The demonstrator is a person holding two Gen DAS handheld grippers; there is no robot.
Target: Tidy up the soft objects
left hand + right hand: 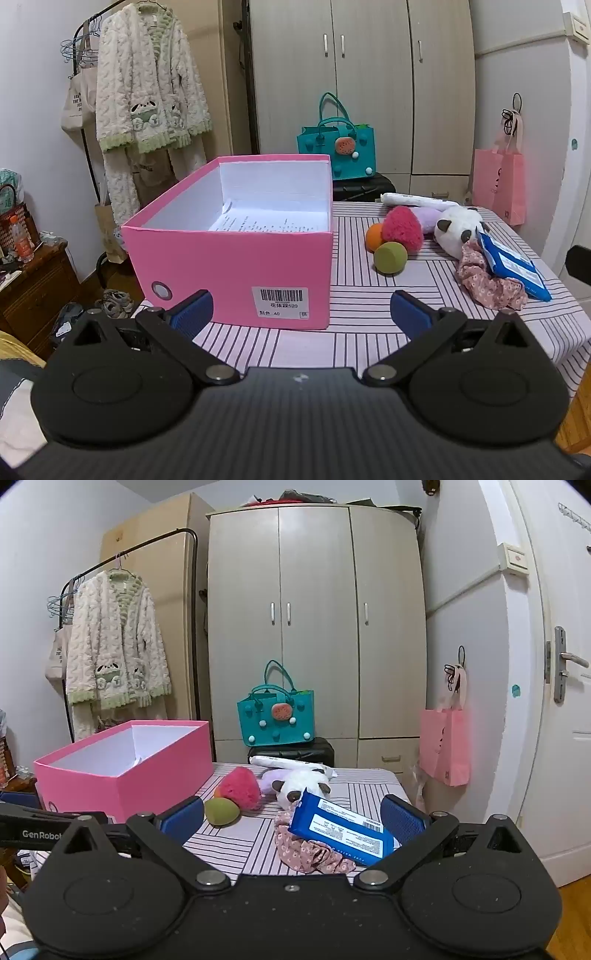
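Note:
An open pink box [236, 273] [122, 771] with paper inside stands on the left of the striped table. To its right lie a green ball [390, 258] [221, 811], an orange ball [375, 237], a red plush heart [402, 228] [241, 787], a purple plush [426, 218], a white panda plush [458, 229] [301, 788], a floral scrunchie [484, 280] [314, 853] and a blue wipes pack [513, 267] [341, 830]. My left gripper [301, 314] is open and empty before the box. My right gripper [293, 818] is open and empty, just short of the wipes pack.
A white tube [417, 200] [291, 763] lies at the table's far edge. Behind stand a teal bag [336, 147] on a black case, a wardrobe [317, 620], a clothes rack [147, 92] at left and a pink bag [445, 746] by the door.

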